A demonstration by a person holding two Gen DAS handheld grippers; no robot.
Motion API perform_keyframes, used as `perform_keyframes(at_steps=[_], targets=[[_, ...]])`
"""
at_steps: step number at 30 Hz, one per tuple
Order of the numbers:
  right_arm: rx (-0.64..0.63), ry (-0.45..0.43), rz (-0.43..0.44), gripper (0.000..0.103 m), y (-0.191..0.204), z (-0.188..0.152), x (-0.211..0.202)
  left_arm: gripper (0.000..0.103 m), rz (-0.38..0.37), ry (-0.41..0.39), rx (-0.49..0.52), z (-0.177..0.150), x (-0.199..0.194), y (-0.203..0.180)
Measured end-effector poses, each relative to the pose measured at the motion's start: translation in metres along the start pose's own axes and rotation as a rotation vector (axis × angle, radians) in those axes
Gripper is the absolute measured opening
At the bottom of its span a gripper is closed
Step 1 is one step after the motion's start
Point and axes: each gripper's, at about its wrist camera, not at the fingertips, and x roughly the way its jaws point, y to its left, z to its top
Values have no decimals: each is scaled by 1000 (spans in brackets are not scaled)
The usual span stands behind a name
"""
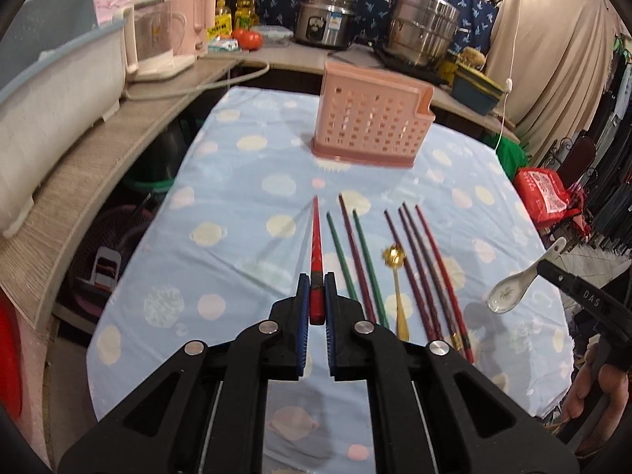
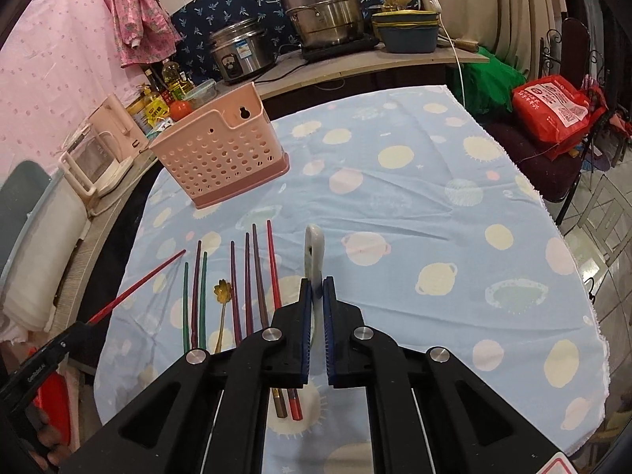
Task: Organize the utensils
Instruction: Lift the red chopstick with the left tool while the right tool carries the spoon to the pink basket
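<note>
My left gripper is shut on a red chopstick and holds it above the blue spotted tablecloth; it also shows at the left of the right wrist view. My right gripper is shut on a white ceramic spoon, which shows at the right of the left wrist view. Several green, maroon and red chopsticks and a gold spoon lie in a row on the cloth. A pink perforated utensil holder stands upright at the far side.
A counter behind the table carries a rice cooker, a steel steamer pot, oil bottles, a tomato and a blue box. A white tub sits on the left shelf. A red bag lies at right.
</note>
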Motion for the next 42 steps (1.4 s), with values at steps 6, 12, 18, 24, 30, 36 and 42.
perform_keyframes(at_steps=[6, 12, 18, 24, 30, 36, 42], targets=[[-20, -37, 30, 6, 8, 29, -6, 7, 2, -98, 31, 48, -24, -6], [-70, -83, 62, 6, 29, 75, -2, 7, -9, -213, 63, 114, -45, -14], [-100, -123, 88, 6, 49, 121, 9, 7, -13, -329, 85, 178, -63, -24], [-113, -155, 107, 6, 72, 174, 31, 7, -31, -446, 97, 241, -77, -39], [-122, -161, 107, 6, 91, 215, 62, 7, -36, -493, 104, 289, -61, -57], [-124, -137, 91, 6, 99, 235, 104, 7, -29, -449, 111, 306, -15, -63], [-118, -85, 78, 6, 99, 234, 140, 7, -25, -393, 96, 312, 29, -59]])
